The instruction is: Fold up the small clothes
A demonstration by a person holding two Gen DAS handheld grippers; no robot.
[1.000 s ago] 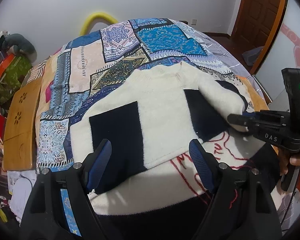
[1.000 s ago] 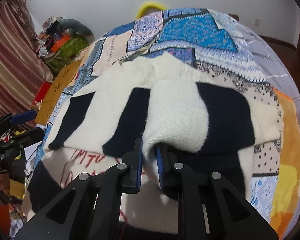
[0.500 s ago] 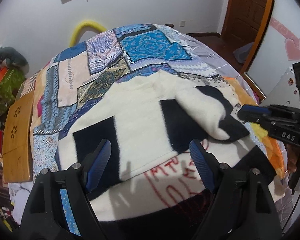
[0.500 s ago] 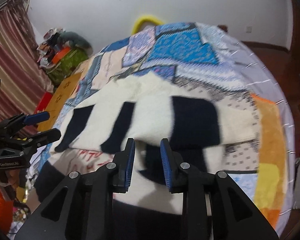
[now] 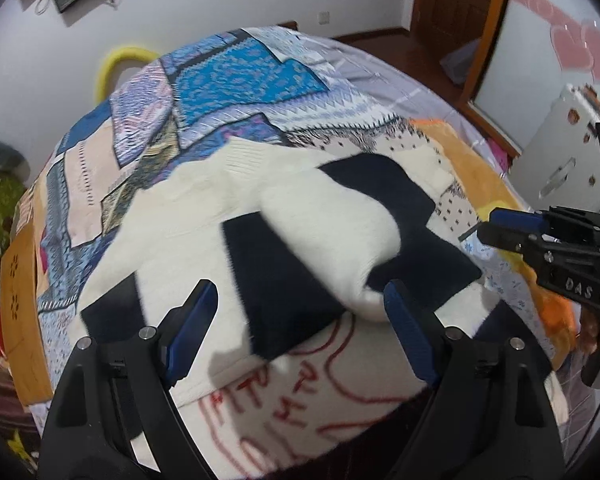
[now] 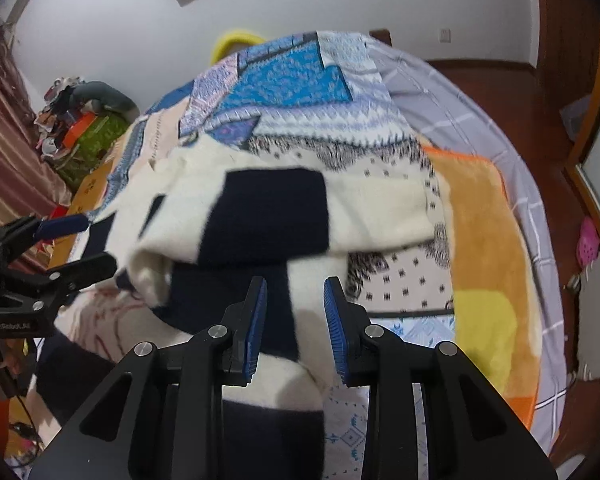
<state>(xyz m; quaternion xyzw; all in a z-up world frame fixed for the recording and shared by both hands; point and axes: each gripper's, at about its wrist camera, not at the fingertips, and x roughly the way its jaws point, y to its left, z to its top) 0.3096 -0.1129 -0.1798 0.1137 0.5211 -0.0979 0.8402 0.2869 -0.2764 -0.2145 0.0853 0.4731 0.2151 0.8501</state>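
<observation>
Released sleeve point(image 6: 268, 216) (cuff seemingly hidden), blurred.

Both views are evenly and fairly brightly lit by soft indoor light from above, with no harsh glare. Faint, soft-edged shadows of the fingers fall on the sweater point(image 5: 204, 248) below them. Motion blur smears most of each picture: the sweater's edges, the red lettering point(image 5: 300, 396) and the patterned bedspread point(image 6: 300, 80) look soft, most strongly in the right wrist view. The black fingers point(image 6: 256, 324) close to the lens stay sharp. The fisheye lens bulges the bed into a dome, bends the walls, and leaves dark rounded corners around each frame.
</observation>
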